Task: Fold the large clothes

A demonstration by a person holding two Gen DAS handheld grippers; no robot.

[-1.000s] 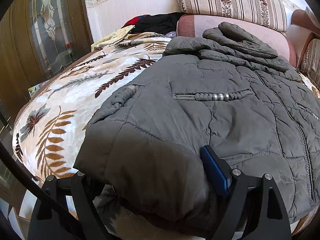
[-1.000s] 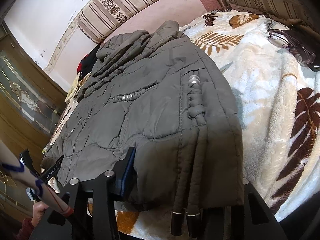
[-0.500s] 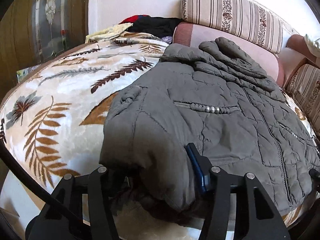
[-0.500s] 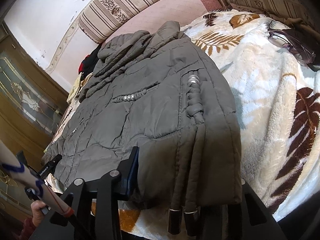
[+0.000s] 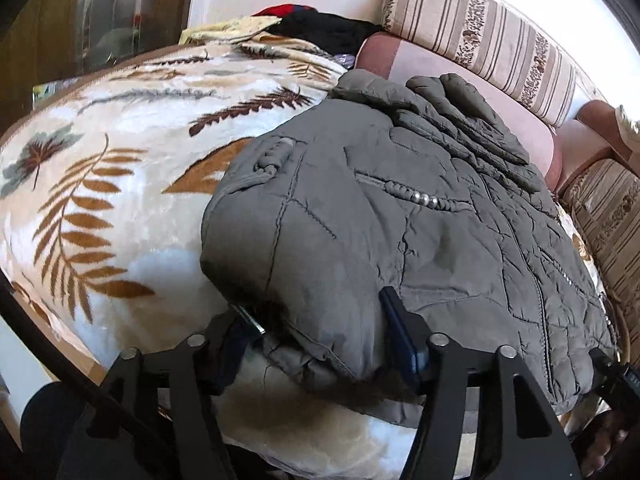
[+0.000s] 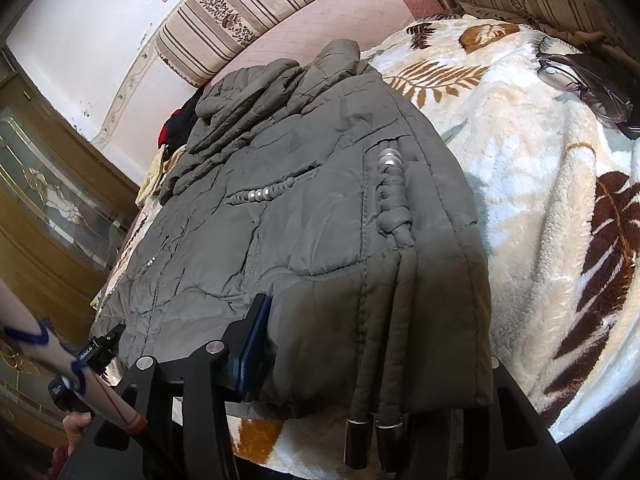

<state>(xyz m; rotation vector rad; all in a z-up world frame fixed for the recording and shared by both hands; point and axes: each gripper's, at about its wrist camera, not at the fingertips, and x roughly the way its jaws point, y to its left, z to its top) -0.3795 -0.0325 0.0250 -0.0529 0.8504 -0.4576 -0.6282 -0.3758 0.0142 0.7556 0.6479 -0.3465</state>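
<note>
1. Grey quilted jacket [image 5: 400, 216] lies flat on a leaf-print blanket [image 5: 100, 184] over a bed or sofa; collar end against the pink cushion [image 5: 452, 80], hem at the near edge.
2. Left gripper [image 5: 320, 340] angled down at the hem's left corner. Jaws have closed from wide within the last second and now stand pinched on a bunched fold of jacket. Blue pad [image 5: 400, 332] of one finger presses the cloth; the opposite pad is mostly buried under it.
3. Right gripper [image 6: 360, 364] angled down at the hem's right corner, holding the jacket edge; jaws have just eased slightly apart. Only the left blue pad [image 6: 252, 344] shows; the right finger is hidden behind cloth and hanging drawcords [image 6: 372, 400].
4. Left view: a hand [image 5: 608, 452] at the bottom right, cut off by the frame.
5. Right view: glasses [image 6: 584, 84] on the blanket, well apart from the jacket.
6. Dark clothes [image 5: 320, 28] heaped beyond the collar, indistinct.
</note>
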